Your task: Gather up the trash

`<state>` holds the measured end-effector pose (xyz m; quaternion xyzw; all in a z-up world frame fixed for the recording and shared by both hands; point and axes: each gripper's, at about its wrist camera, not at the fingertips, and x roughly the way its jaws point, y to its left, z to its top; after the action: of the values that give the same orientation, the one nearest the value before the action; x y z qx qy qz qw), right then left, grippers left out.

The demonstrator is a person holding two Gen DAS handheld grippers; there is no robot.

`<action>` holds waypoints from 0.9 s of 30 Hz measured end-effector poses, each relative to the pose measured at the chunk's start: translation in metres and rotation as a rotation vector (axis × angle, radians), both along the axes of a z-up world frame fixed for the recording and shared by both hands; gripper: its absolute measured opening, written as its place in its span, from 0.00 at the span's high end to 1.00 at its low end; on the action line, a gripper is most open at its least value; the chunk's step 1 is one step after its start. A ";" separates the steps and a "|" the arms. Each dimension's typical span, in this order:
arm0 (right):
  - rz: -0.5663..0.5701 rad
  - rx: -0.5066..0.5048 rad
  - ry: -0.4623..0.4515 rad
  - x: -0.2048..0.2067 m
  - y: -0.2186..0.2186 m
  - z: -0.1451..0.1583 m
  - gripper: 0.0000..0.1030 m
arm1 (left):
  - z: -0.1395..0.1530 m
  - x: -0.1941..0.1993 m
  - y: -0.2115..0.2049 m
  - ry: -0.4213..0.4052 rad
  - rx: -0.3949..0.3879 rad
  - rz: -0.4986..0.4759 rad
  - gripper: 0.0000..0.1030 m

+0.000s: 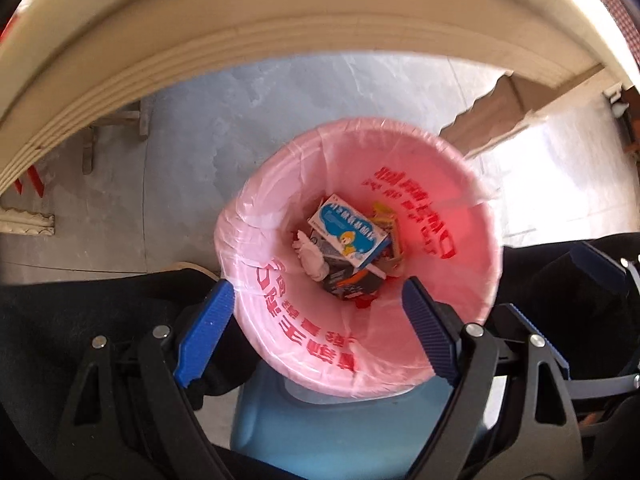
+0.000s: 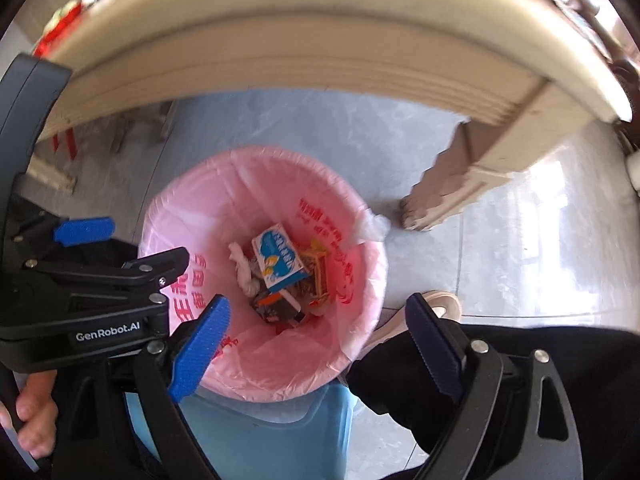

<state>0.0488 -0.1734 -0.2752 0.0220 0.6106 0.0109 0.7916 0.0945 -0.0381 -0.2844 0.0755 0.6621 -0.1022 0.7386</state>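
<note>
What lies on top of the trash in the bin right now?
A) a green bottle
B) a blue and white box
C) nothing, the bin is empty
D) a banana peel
B: a blue and white box sits topmost on the pile inside the pink-lined bin, with crumpled white tissue beside it; both grippers hang open above.

Cream table edge (image 1: pixel 280 20) above grey floor (image 1: pixel 280 96).

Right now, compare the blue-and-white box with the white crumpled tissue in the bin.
The blue-and-white box is flat-sided and printed with a cartoon figure; the white crumpled tissue is plain and shapeless. The box lies tilted on top of the other trash; the tissue sits beside it, nearer the pink liner. Both lie inside the bin, and neither tool holds them.
</note>
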 end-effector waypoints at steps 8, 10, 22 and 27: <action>-0.092 -0.094 -0.247 -0.024 -0.019 0.085 0.13 | 0.097 -0.018 -0.004 -0.281 -0.032 0.016 0.18; -0.125 -0.108 -0.334 -0.031 -0.025 0.115 0.09 | 0.120 -0.022 -0.004 -0.345 -0.028 0.025 0.15; -0.199 -0.203 -0.763 -0.076 -0.012 0.281 0.07 | 0.271 -0.065 0.000 -0.731 -0.040 0.094 0.06; -0.205 -0.264 -0.868 -0.108 0.001 0.315 0.07 | 0.303 -0.085 0.005 -0.814 -0.052 0.124 0.06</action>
<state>-0.0589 -0.1721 0.0397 -0.0253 0.2138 -0.1371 0.9669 0.0094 -0.0334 0.0188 0.0509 0.3165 -0.0362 0.9465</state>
